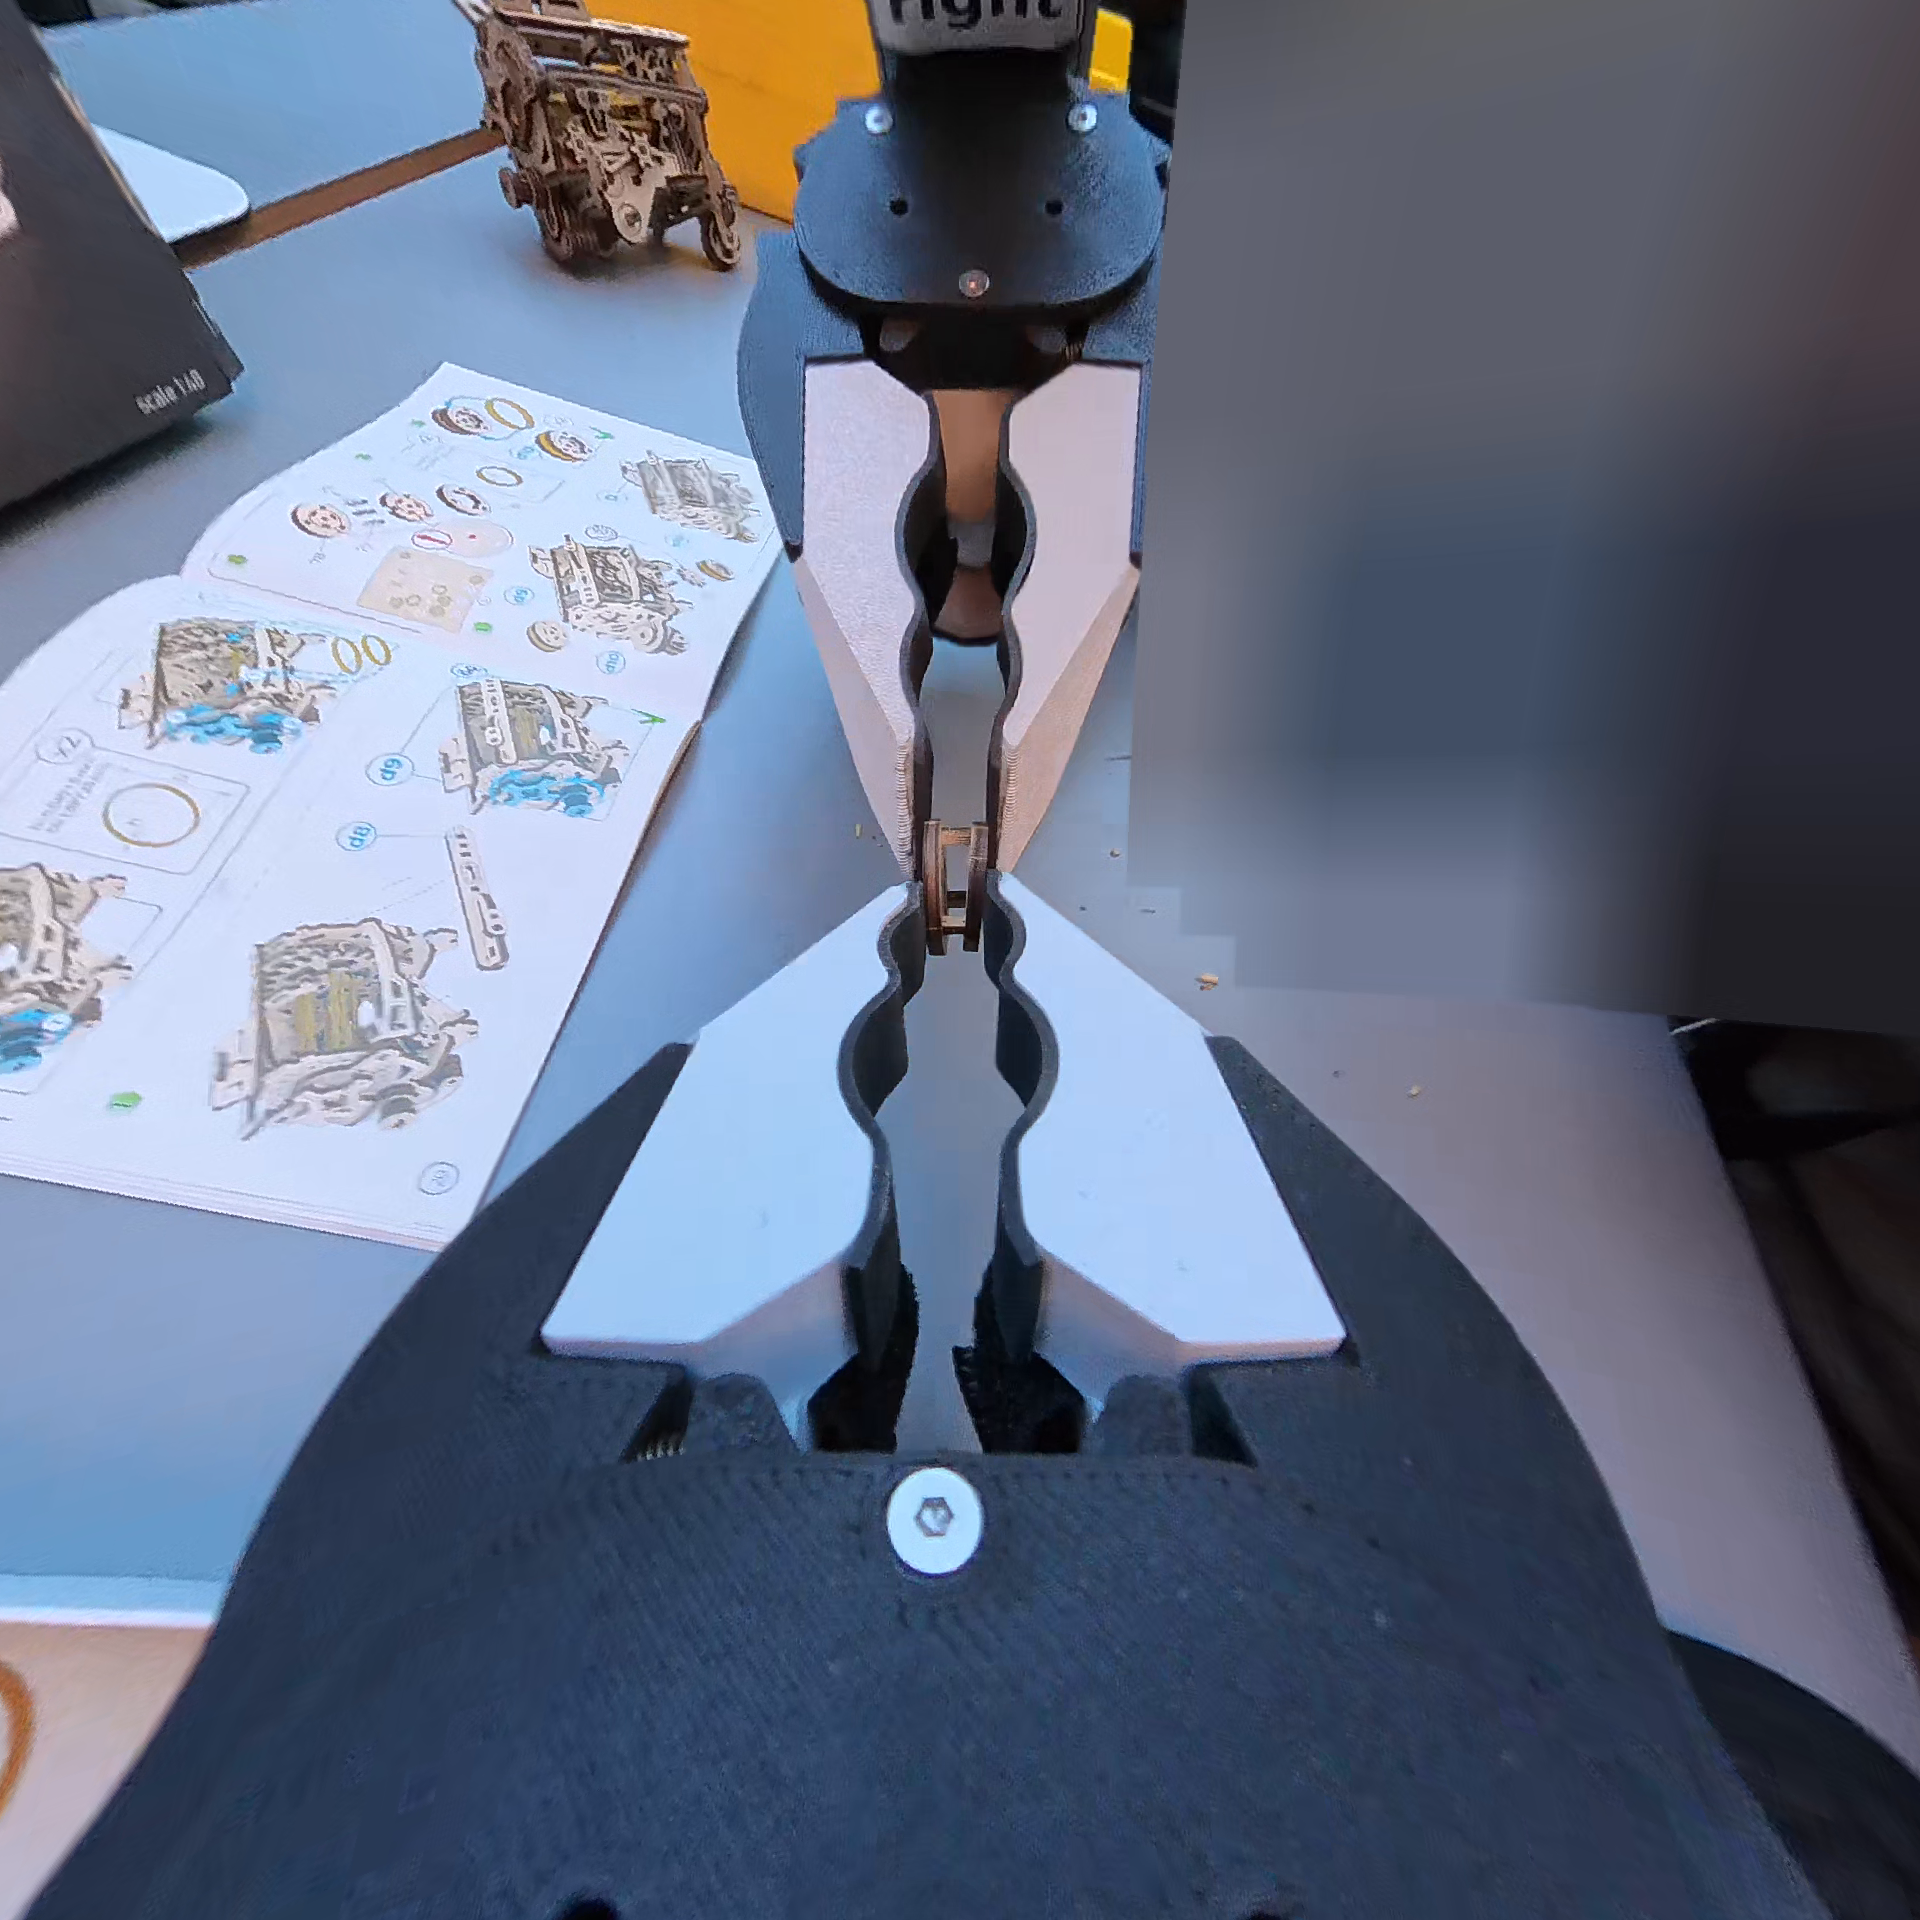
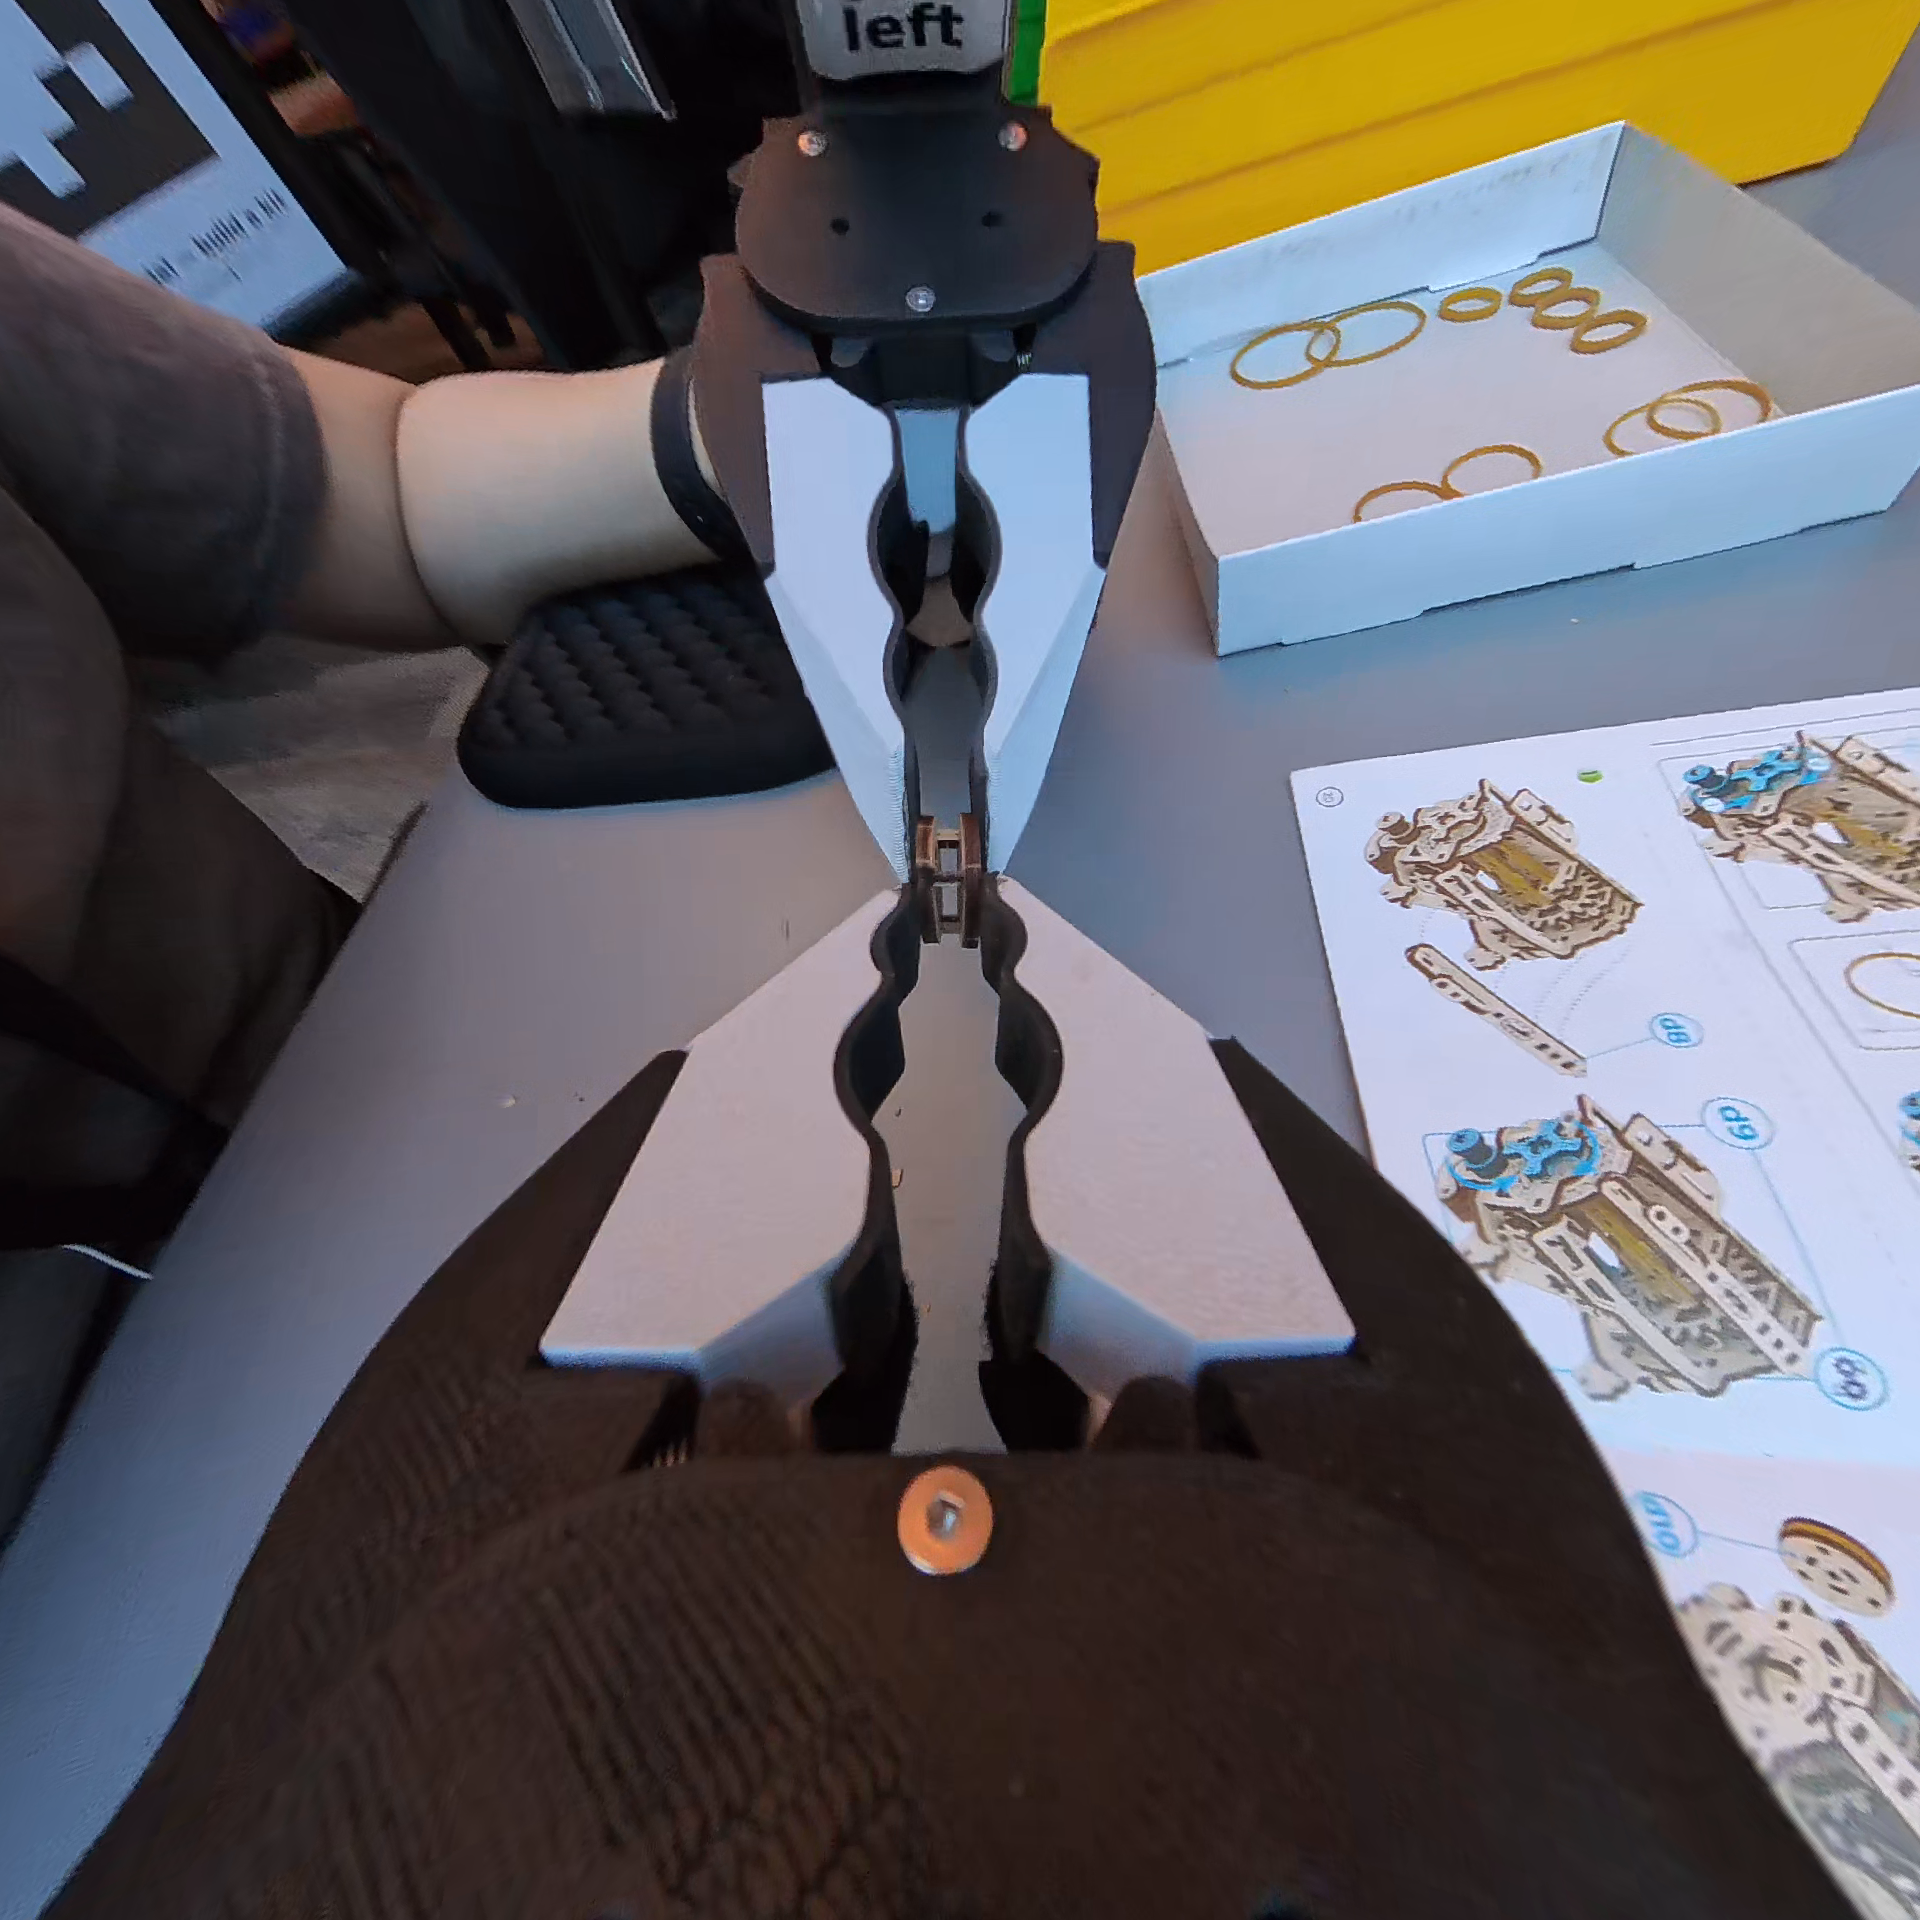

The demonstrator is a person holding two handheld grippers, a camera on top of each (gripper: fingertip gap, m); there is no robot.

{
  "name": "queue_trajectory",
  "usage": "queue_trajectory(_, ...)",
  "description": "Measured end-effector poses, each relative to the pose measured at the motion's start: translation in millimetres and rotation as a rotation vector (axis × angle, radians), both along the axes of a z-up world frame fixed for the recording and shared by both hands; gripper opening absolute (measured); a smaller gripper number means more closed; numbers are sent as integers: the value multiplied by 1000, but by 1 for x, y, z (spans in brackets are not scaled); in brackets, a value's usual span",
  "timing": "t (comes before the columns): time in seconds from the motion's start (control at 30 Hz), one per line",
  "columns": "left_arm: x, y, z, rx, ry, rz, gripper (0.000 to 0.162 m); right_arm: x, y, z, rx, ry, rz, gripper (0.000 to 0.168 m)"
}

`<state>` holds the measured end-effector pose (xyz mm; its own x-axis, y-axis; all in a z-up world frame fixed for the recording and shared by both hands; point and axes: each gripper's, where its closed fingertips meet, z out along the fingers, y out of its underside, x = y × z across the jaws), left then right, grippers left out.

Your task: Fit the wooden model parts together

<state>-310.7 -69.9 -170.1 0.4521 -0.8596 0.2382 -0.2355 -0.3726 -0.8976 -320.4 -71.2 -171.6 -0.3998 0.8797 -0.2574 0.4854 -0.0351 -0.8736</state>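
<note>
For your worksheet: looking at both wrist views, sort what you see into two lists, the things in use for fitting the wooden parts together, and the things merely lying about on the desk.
In use:
small wooden part
left gripper
right gripper
instruction booklet, lying open

Lying about:
finished wooden model
white box of rubber bands
yellow bin
black wrist rest

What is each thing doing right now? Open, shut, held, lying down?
left gripper: shut on the small wooden part.
right gripper: shut on the same part, tip to tip with the left gripper.
small wooden part: held above the table by both.
instruction booklet: open, lying flat.
white box: open, elastic rings loose inside.
built wooden model: standing upright on the table.
</note>
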Motion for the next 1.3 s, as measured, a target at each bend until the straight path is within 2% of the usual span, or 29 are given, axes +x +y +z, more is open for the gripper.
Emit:
queue_trajectory(0.2, 2, -1, 7, -196, -159, -12, 8, 1, -1, 8, -264, -10, 32, 10)
queue_trajectory(0.33, 2, -1, 7, -223, -178, -17, 8, 2, -1, 8, -365, -28, 49, 11)
queue_trajectory(0.47, -1, 2, -6, -62, 15, 8, 8, 5, 7, 3, -205, 8, 53, 14)
queue_trajectory(0.6, -4, 5, -8, 227, 231, 25, 8, 9, 12, 14, -64, 127, 58, 16)
queue_trajectory(0.7, -5, 7, -10, 429, 397, 39, 8, 9, 11, 5, 81, 131, 58, 18)
queue_trajectory(0.77, -6, 8, -14, 537, 509, 35, 8, 8, 9, -4, 92, 78, 57, 17)
queue_trajectory(0.87, -12, 15, -22, 681, 704, 59, 8, 8, 7, -8, -20, 12, 53, 13)
queue_trajectory(0.97, -15, 18, -32, 708, 818, 49, 8, 6, 20, -10, -101, -29, -9, 7)
queue_trajectory(1.1, -14, 17, -39, 659, 820, 38, 8, 6, 32, -11, -153, -45, -59, 2)
queue_trajectory(1.23, -15, 17, -41, 617, 805, 39, 8, 15, 40, -7, -68, -84, -59, 3)
queue_trajectory(1.3, -14, 15, -45, 572, 785, 27, 8, 37, 40, 0, -4, -187, -25, 12)
